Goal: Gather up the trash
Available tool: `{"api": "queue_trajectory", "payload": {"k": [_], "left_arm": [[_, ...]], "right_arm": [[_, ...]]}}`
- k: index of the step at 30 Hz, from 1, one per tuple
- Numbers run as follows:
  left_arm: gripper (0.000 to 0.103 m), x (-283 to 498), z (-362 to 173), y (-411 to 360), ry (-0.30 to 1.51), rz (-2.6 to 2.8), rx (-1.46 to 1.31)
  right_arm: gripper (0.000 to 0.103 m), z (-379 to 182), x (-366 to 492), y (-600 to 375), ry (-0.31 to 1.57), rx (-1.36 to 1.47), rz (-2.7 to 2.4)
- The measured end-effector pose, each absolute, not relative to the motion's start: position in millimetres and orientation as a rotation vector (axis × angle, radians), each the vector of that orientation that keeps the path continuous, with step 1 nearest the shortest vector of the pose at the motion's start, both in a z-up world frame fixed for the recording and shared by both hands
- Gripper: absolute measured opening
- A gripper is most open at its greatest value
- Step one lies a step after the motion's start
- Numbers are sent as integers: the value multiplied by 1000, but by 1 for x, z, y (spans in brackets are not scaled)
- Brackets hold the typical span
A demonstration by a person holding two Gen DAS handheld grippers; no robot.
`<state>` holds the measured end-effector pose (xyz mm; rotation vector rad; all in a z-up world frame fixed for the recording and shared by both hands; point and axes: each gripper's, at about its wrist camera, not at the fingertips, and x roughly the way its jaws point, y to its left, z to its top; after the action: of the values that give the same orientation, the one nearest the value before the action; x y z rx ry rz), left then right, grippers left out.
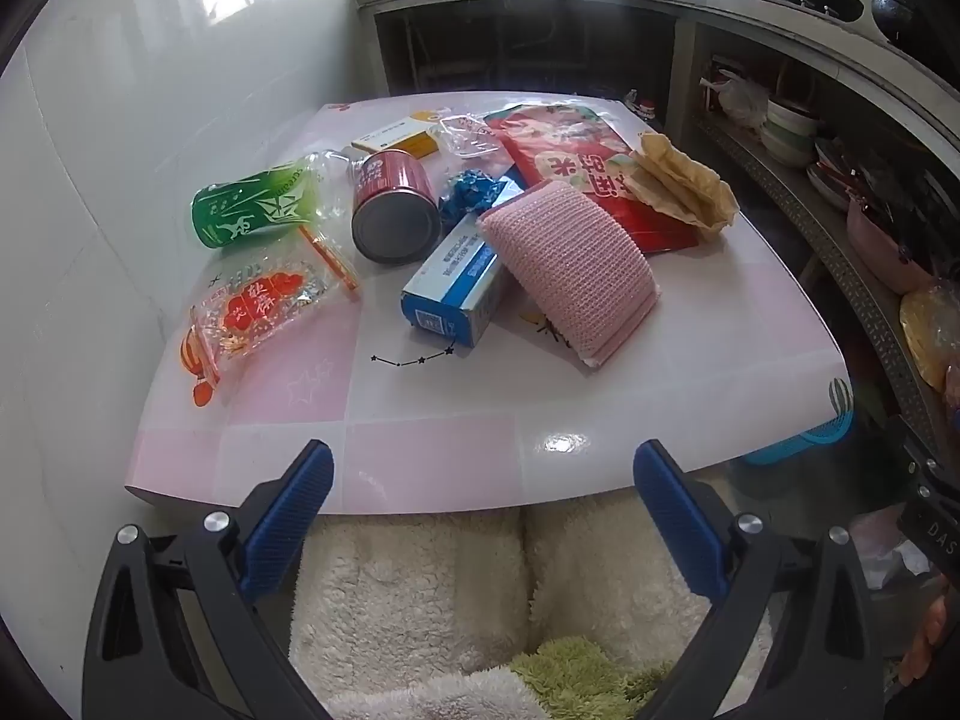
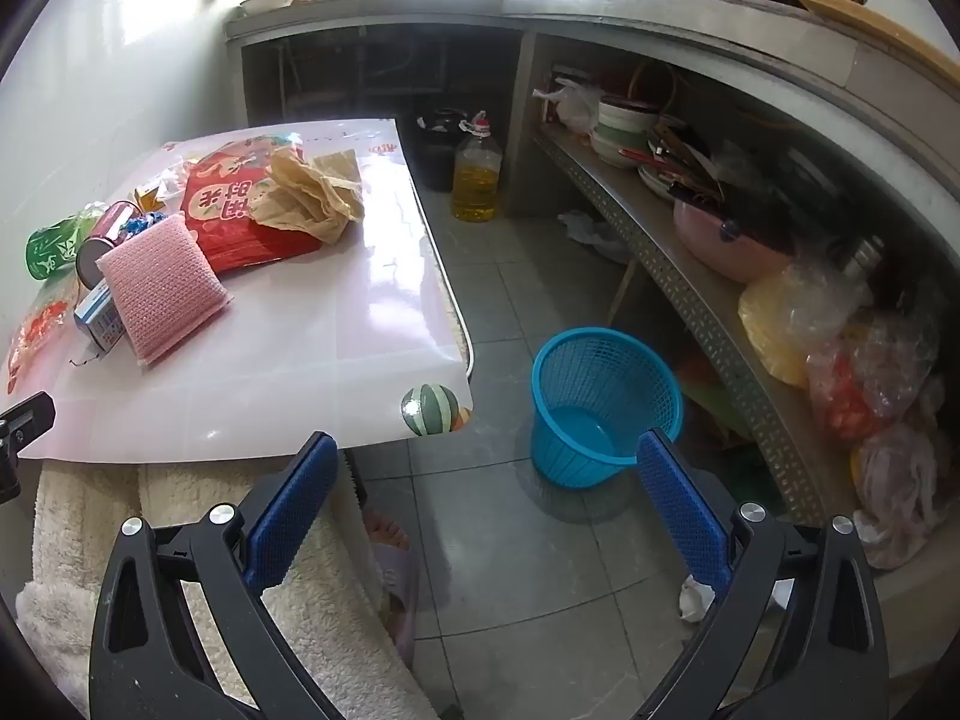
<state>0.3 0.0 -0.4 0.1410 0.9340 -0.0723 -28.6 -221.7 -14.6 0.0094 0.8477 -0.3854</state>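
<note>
Trash pile (image 1: pixel 456 228) ahead of left gripper (image 1: pixel 483 480), jaws wide, empty. Sponge (image 1: pixel 570 270) nearest, long axis running forward-left. Right gripper (image 2: pixel 486 468) wide, empty; basket (image 2: pixel 606 402) just ahead-right.

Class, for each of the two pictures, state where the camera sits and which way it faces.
Left wrist: on the left gripper, facing the pink tiled table; open blue fingers and cream fleece lap show.
Right wrist: on the right gripper, facing the table's corner and blue plastic basket on the floor; open fingers and a slippered foot show.
Shared: pink knitted sponge.
</note>
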Motion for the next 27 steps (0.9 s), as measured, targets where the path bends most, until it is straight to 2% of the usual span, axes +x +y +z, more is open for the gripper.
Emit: {"api": "queue_trajectory", "payload": {"k": [27], "left_arm": [[97, -1, -4, 6, 929, -74, 129]], "right_arm": [[95, -11, -31, -220, 837, 14, -391]]}}
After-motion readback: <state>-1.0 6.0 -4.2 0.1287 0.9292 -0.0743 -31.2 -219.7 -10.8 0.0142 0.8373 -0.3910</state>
